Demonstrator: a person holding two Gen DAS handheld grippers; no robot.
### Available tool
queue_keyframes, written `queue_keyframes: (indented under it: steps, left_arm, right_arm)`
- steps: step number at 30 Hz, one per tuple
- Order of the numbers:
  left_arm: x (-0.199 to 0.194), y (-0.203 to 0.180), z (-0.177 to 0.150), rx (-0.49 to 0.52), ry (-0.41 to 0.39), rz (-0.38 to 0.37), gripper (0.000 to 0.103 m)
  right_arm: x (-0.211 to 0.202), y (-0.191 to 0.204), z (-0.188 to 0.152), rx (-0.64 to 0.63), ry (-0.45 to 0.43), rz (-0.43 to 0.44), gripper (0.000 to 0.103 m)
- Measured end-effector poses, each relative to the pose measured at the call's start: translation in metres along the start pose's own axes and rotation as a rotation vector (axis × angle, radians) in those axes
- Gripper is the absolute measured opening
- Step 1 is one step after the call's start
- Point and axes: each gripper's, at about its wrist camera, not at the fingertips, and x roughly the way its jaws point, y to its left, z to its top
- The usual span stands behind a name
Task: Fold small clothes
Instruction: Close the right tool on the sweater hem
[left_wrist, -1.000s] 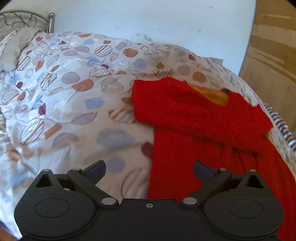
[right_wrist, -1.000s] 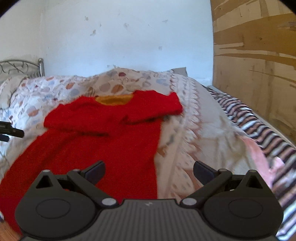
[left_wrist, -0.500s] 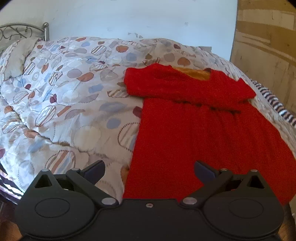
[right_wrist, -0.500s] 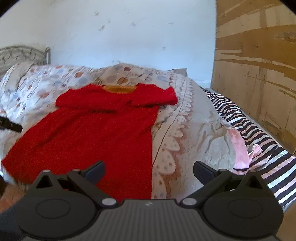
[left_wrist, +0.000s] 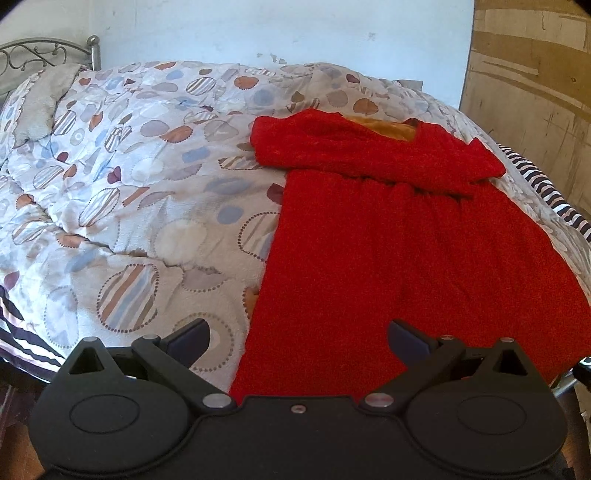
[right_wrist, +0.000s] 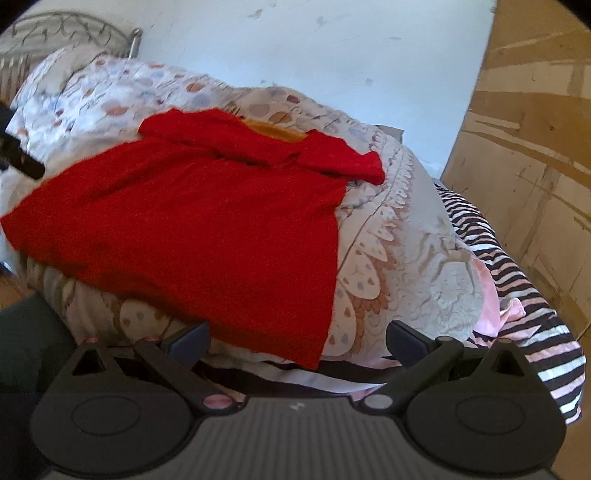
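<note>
1. Lying flat on the bed, the red dress (left_wrist: 399, 251) has both sleeves folded across its chest, with an orange lining showing at the neck; its hem reaches the bed's near edge.
2. Under it spreads a quilt (left_wrist: 140, 192) printed with circles, and a striped sheet (right_wrist: 524, 291) shows on the right.
3. The left gripper (left_wrist: 298, 338) hangs above the hem's left corner, fingers spread wide, holding nothing.
4. The right gripper (right_wrist: 297, 336) hovers near the hem's right corner, fingers likewise apart and empty.
5. Behind stand a white wall (left_wrist: 280, 33) and a metal headboard (left_wrist: 33, 59).
</note>
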Motion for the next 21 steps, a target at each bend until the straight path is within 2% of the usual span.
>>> queue_keyframes:
  steps: [7, 10, 12, 13, 14, 16, 18, 19, 20, 21]
  left_arm:
    - [-0.004, 0.001, -0.002, -0.004, 0.001, 0.005, 0.102]
    - [-0.006, 0.001, -0.004, -0.005, 0.002, 0.004, 0.102]
    - [-0.006, 0.001, -0.005, -0.004, 0.002, 0.0, 0.102]
    - [-0.007, 0.001, -0.006, -0.002, 0.0, -0.007, 0.102]
    - [-0.008, 0.001, -0.007, 0.001, -0.005, -0.014, 0.102]
    - [-0.01, 0.0, -0.01, 0.008, -0.014, -0.029, 0.102]
    - [-0.011, -0.001, -0.012, 0.018, -0.017, -0.043, 0.102]
    - [-0.011, -0.002, -0.013, 0.022, -0.019, -0.05, 0.102]
    - [-0.012, -0.003, -0.014, 0.025, -0.022, -0.057, 0.102]
    - [-0.013, -0.004, -0.014, 0.028, -0.026, -0.064, 0.102]
  right_arm:
    - [0.01, 0.02, 0.001, -0.147, -0.013, -0.082, 0.103]
    - [0.009, 0.03, 0.001, -0.213, -0.054, -0.135, 0.103]
    - [0.002, 0.036, 0.0, -0.25, -0.113, -0.168, 0.103]
    - [-0.003, 0.038, -0.001, -0.263, -0.155, -0.173, 0.099]
    - [-0.008, 0.039, -0.001, -0.275, -0.185, -0.167, 0.09]
    - [-0.012, 0.042, 0.0, -0.311, -0.204, -0.141, 0.077]
    - [-0.012, 0.047, -0.001, -0.353, -0.193, -0.102, 0.06]
    - [-0.011, 0.048, -0.001, -0.36, -0.184, -0.078, 0.041]
    - [-0.011, 0.049, -0.002, -0.363, -0.175, -0.057, 0.029]
    - [-0.011, 0.051, -0.003, -0.369, -0.169, -0.042, 0.026]
